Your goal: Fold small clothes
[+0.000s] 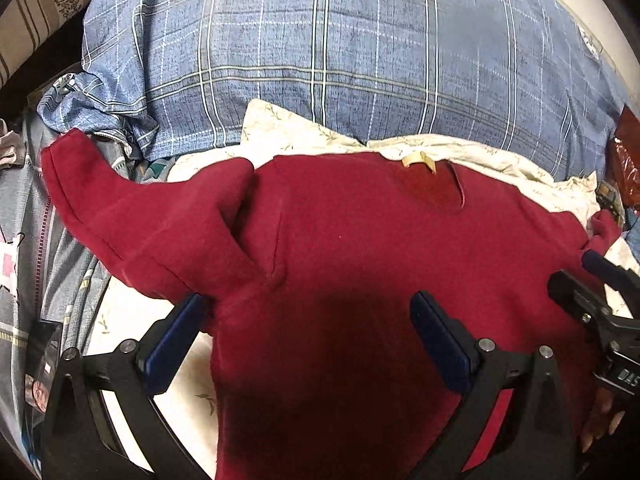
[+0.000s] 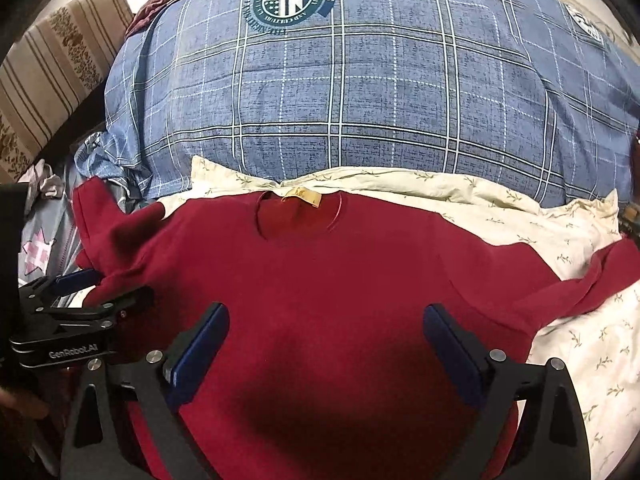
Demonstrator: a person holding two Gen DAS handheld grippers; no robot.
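A dark red sweater (image 1: 340,248) lies flat on a cream floral sheet (image 1: 280,128), neck and tan label (image 1: 418,159) at the far side. Its left sleeve (image 1: 132,216) spreads out to the left. My left gripper (image 1: 308,308) is open, its blue pads low over the sweater near the left armpit, holding nothing. In the right wrist view the sweater (image 2: 340,280) fills the middle, and its right sleeve (image 2: 592,280) trails right. My right gripper (image 2: 326,320) is open over the sweater's body, empty. The left gripper also shows at the left in this view (image 2: 88,292).
A big blue plaid quilt (image 2: 360,100) is bunched just behind the sweater. A striped beige cushion (image 2: 52,80) stands at the far left. Grey patterned bedding (image 1: 44,264) lies left of the sheet. A red shiny package (image 1: 628,160) sits at the right edge.
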